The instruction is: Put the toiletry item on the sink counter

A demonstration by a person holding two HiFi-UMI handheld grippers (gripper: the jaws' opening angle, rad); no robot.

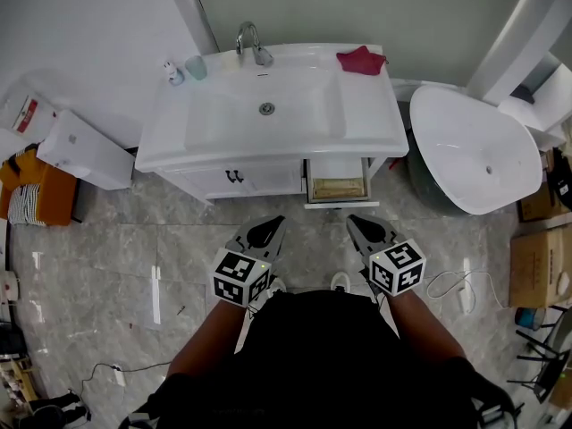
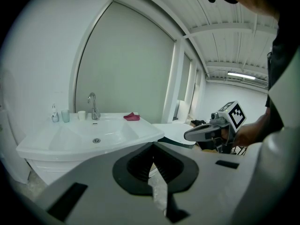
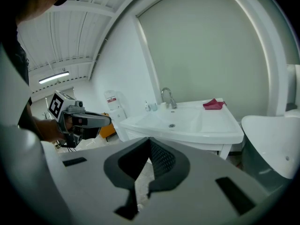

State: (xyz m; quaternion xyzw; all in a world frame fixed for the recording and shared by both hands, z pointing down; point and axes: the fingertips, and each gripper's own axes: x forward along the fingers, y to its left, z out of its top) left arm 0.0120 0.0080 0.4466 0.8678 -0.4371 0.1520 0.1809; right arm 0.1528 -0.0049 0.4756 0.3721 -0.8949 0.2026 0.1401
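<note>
Sink surface (image 1: 375, 119) is white, with the basin (image 1: 223, 119) in its middle, at the top of the head view. White tub (image 1: 474, 150) sits just right of it. Drawer (image 1: 338, 181) under the right end stands open, contents unclear. Left tongs (image 1: 268, 231) and right tongs (image 1: 365, 226) hang over the floor (image 1: 134, 266) in front of the drawer, both closed tip to tip, nothing held. Red cloth (image 1: 361, 60) lies back right, faucet (image 1: 252, 43) back centre. Cup (image 1: 196, 67) stands back left. Toiletry bottle (image 1: 172, 72) stands upright just beside it on the surface, well apart from both tongs.
</note>
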